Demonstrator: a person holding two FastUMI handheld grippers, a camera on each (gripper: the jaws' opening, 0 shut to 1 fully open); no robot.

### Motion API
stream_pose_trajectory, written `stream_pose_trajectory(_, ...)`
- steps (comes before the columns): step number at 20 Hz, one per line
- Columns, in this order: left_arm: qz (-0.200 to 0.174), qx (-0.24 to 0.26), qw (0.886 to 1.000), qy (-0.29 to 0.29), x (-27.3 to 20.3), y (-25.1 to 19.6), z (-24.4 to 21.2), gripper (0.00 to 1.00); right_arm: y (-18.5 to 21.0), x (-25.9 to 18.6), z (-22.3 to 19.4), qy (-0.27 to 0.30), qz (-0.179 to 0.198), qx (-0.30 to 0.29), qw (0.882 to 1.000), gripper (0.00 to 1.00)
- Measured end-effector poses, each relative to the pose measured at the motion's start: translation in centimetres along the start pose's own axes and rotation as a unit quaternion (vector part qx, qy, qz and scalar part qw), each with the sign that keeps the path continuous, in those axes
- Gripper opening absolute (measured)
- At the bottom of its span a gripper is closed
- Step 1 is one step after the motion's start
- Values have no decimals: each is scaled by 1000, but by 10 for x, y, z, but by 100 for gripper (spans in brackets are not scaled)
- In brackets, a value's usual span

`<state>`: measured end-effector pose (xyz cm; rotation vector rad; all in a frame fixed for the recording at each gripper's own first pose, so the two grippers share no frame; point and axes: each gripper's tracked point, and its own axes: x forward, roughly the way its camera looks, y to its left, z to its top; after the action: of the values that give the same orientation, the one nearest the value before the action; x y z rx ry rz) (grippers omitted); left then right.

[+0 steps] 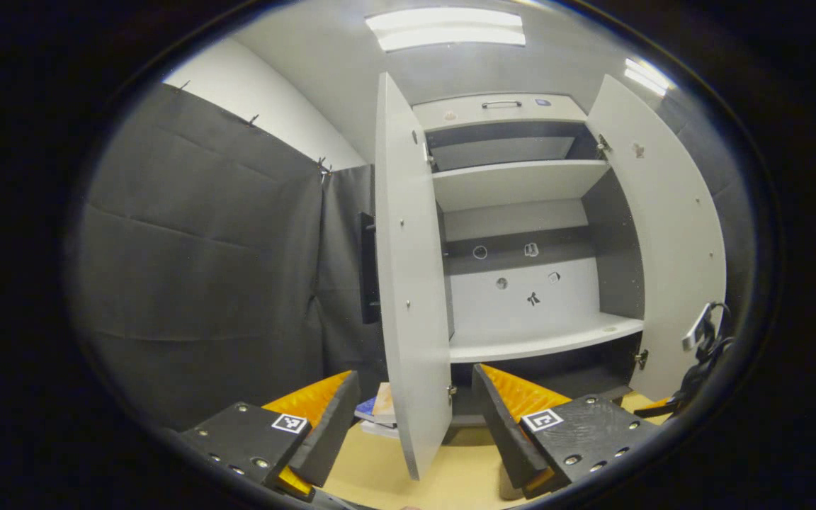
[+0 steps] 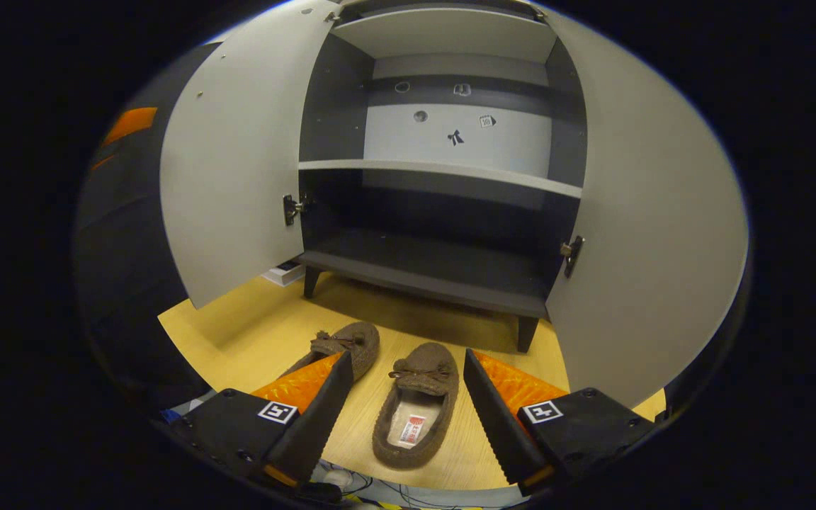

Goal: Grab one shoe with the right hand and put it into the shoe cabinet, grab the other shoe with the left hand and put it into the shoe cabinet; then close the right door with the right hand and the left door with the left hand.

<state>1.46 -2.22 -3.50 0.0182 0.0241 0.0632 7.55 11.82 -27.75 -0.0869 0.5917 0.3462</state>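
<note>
Tongs: I see right gripper released over near shoe, ready to grab; left gripper released.
Cabinet: doors wide, awaiting shoes.

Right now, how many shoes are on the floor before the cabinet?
2: one shoe lies between the right gripper's open fingers, the other shoe just left of it, partly hidden behind a finger.
</note>
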Motion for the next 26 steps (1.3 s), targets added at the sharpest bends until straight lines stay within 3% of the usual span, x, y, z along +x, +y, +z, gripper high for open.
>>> stream_pose_trajectory(3, 13, 10, 1000, 3, 1, 11, -1, 93, 10, 24, -31, 46, 13, 10, 999, 98)
stream_pose_trajectory(4, 17, 15, 1000, 5, 1, 15, -1, 93, 13, 30, -40, 64, 16, 16, 998, 91)
stream_pose_trajectory(8, 31, 26, 999, 3, -3, 25, 0, 93, 16, 54, -77, 132, 19, 35, 991, 84)
stream_pose_trajectory(11, 34, 30, 999, 11, -2, 28, -5, 93, 13, 74, -95, 164, 10, 39, 986, 84)
stream_pose_trajectory(14, 32, 32, 999, 16, 0, 25, -7, 93, 8, 83, -101, 175, -3, 22, 984, 58)
stream_pose_trajectory(19, 29, 40, 999, 15, 1, 21, -6, 93, 9, 96, -108, 182, -20, -12, 983, 52)
stream_pose_trajectory(20, 28, 39, 999, 15, 2, 20, -5, 93, 8, 96, -108, 185, -21, -22, 982, 41)
stream_pose_trajectory(21, 27, 38, 999, 15, 1, 20, -6, 93, 8, 97, -108, 180, -20, -37, 983, 41)
stream_pose_trajectory(23, 26, 36, 999, 14, 1, 18, -6, 93, 6, 98, -107, 177, -26, -47, 983, 15)
stream_pose_trajectory(24, 27, 37, 999, 13, 1, 18, -5, 93, 3, 94, -101, 169, -34, -39, 984, 15)
stream_pose_trajectory(25, 27, 37, 999, 13, 0, 19, -5, 93, 3, 94, -102, 171, -35, -35, 984, 2)
stream_pose_trajectory(26, 27, 37, 999, 11, -2, 18, -3, 93, 1, 92, -99, 166, -37, -27, 985, 2)
